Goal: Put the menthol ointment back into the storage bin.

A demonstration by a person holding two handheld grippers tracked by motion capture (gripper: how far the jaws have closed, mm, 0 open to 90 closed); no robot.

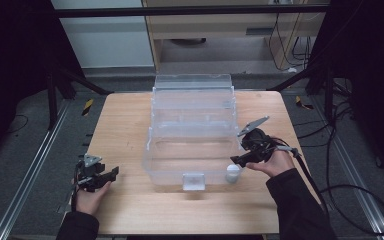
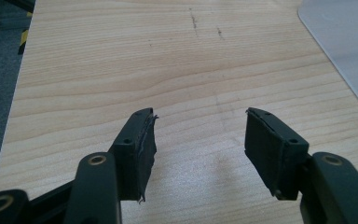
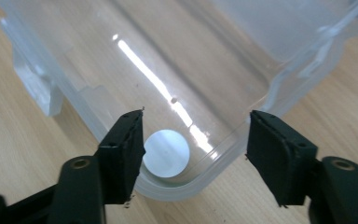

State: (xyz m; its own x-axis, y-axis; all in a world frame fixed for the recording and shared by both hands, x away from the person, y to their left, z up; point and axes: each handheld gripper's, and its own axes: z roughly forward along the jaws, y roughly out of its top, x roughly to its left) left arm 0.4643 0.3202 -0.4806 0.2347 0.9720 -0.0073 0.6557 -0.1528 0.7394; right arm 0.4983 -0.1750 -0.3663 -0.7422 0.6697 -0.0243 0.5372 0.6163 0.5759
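A clear plastic box (image 1: 150, 145) stands open in the middle of the wooden table, its lid (image 1: 192, 82) raised at the back. A small white round piece (image 1: 232, 173) lies inside at the box's front right corner; in the right gripper view this white piece (image 3: 166, 153) rests on the floor of the box (image 3: 205, 184), just inside the rounded rim. My right gripper (image 1: 236, 161) (image 3: 196, 116) hovers over that corner, open, with nothing between its pads. My left gripper (image 1: 114, 172) (image 2: 200, 121) is open over bare wood at the front left, apart from the box.
The box has a latch tab (image 1: 194, 181) on its front wall. Bare table (image 1: 125, 120) lies to the left of the box and along the front edge. A cable (image 1: 330, 190) trails from the right gripper off the table's right side. Dark frame posts stand at both back corners.
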